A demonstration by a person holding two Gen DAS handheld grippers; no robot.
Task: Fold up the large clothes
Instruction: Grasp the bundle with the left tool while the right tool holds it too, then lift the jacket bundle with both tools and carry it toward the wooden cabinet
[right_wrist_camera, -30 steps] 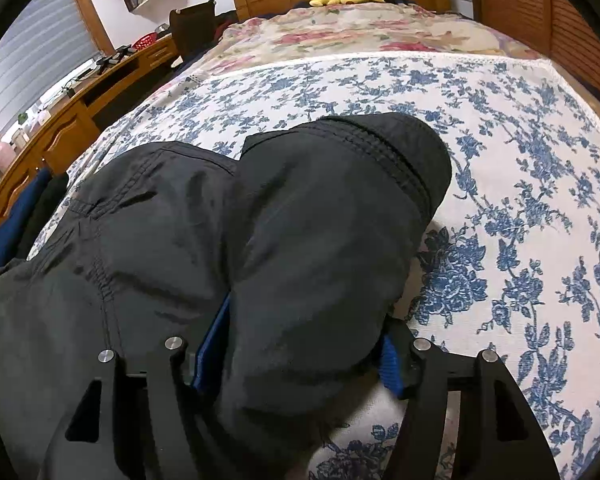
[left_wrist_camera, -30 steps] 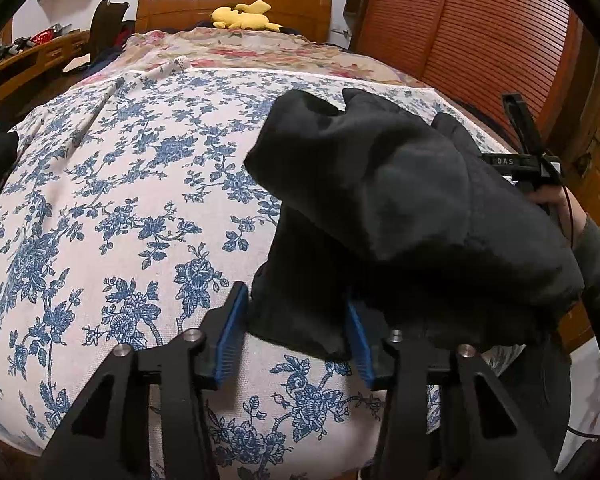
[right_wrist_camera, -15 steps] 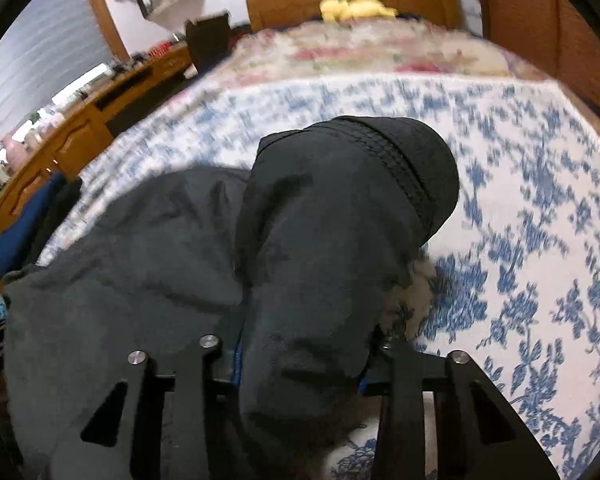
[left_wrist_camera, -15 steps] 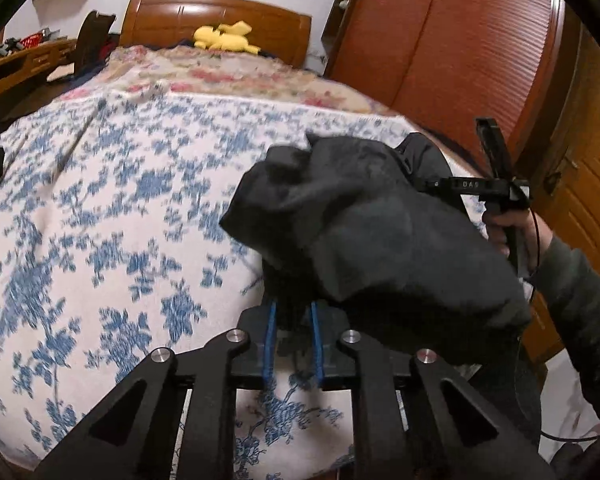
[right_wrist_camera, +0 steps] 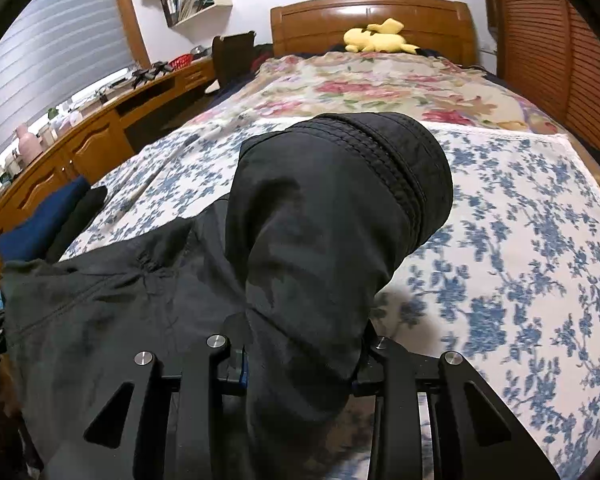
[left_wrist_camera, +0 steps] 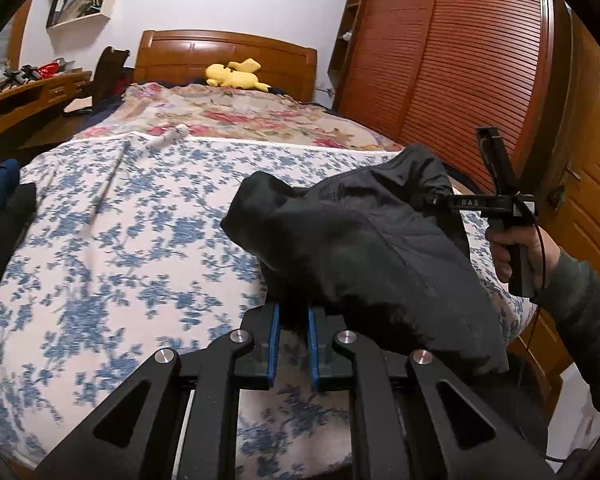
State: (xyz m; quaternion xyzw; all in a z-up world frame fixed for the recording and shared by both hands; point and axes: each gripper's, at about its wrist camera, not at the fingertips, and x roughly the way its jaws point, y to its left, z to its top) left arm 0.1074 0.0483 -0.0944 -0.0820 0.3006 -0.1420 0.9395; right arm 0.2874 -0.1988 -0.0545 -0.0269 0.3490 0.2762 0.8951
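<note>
A large black garment [left_wrist_camera: 364, 248] hangs bunched between both grippers above the near end of the bed. My left gripper [left_wrist_camera: 292, 340] is shut on its lower edge, blue pads nearly together with cloth between them. In the right wrist view the garment [right_wrist_camera: 324, 240] drapes over my right gripper [right_wrist_camera: 300, 360], which is shut on a thick fold; its stitched hem curls forward at the top. The right gripper also shows in the left wrist view [left_wrist_camera: 496, 204], held by a hand at the right.
The bed carries a blue-flowered sheet [left_wrist_camera: 112, 248] and a pink-flowered quilt [right_wrist_camera: 380, 84] farther back. A yellow plush [left_wrist_camera: 236, 74] lies by the headboard. A wooden desk [right_wrist_camera: 80, 140] runs along the left. A slatted wardrobe [left_wrist_camera: 452, 72] stands right. Folded dark clothes [right_wrist_camera: 48, 228] lie at the bed's left edge.
My left gripper closed on the garment's edge, and my right gripper closed on its fold. Both lifted the garment up off the sheet and the views tilted upward.
</note>
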